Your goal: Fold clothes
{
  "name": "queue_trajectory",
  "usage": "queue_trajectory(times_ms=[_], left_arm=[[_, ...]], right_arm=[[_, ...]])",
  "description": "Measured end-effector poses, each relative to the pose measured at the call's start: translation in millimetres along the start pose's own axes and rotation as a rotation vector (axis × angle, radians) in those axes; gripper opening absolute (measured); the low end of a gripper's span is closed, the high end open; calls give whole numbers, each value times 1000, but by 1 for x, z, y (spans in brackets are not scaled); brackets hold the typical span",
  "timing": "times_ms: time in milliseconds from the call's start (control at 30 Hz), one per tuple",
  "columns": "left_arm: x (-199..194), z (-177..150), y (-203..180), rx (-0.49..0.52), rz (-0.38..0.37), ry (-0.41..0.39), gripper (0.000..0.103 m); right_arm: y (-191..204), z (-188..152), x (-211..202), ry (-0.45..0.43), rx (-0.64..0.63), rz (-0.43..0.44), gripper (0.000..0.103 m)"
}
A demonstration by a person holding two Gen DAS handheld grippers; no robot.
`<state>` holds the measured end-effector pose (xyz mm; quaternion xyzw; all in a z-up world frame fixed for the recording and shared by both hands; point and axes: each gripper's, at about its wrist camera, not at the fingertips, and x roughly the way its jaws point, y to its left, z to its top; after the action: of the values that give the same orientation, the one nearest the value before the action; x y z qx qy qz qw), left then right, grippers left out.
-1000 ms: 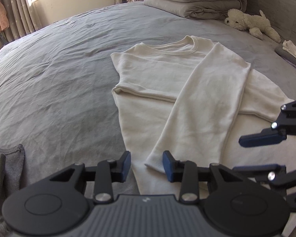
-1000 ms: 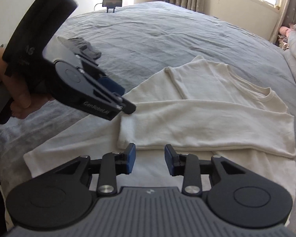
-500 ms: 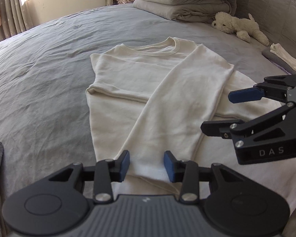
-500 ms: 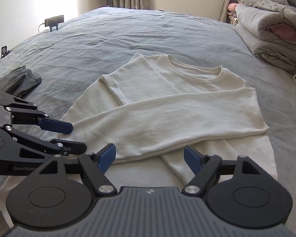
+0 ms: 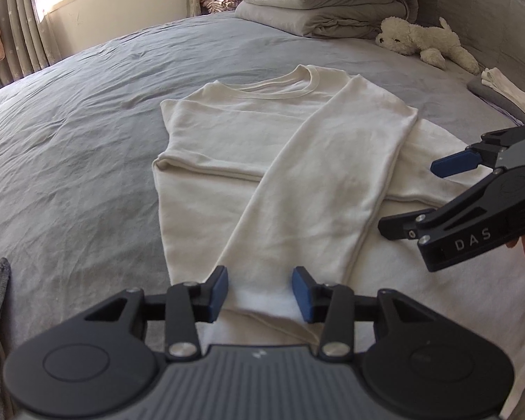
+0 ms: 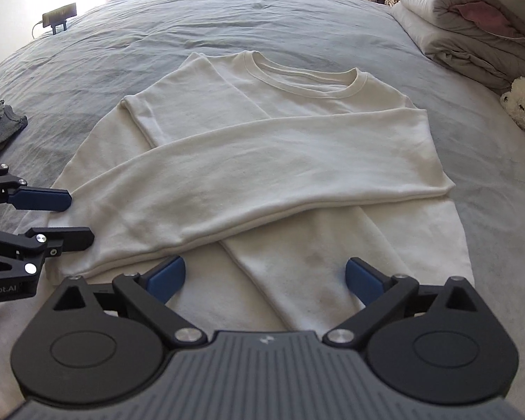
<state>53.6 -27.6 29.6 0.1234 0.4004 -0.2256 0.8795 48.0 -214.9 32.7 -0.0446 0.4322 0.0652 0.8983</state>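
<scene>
left wrist view: the cream sweatshirt (image 5: 280, 161) lay flat mid-bed (image 5: 87, 133), both sleeves folded across its body. the left gripper (image 5: 259, 292) hung released over the hem, grasping nothing. folded quilts (image 5: 318, 3) and a plush toy (image 5: 427, 40) sat toward the far edge.

right wrist view: the right gripper (image 6: 264, 281) was spread wide and empty above the sweatshirt's (image 6: 262, 147) lower part; the left gripper (image 6: 61, 217) was at its left edge.

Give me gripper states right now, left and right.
Left gripper: open, empty, above the cream sweatshirt's hem.
Right gripper: open wide, empty, also above the hem.
</scene>
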Motion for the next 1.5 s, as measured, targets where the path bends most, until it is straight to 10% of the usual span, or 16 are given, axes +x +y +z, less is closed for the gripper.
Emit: queue_trajectory(times_ms=[267, 533, 633, 733, 1500], left_arm=[[-1, -4, -3, -24, 17, -23, 43], [-3, -17, -17, -62, 100, -114, 52], [-2, -18, -20, -75, 134, -131, 67], [4, -22, -18, -141, 228, -141, 103], [10, -35, -15, -217, 216, -206, 103]], right_arm=[[-17, -8, 2, 18, 91, -51, 103], [-2, -44, -5, -193, 82, -160, 103], [4, -48, -7, -228, 66, -200, 103], [4, -51, -8, -248, 38, -205, 103], [-4, -57, -7, -261, 91, -142, 103]])
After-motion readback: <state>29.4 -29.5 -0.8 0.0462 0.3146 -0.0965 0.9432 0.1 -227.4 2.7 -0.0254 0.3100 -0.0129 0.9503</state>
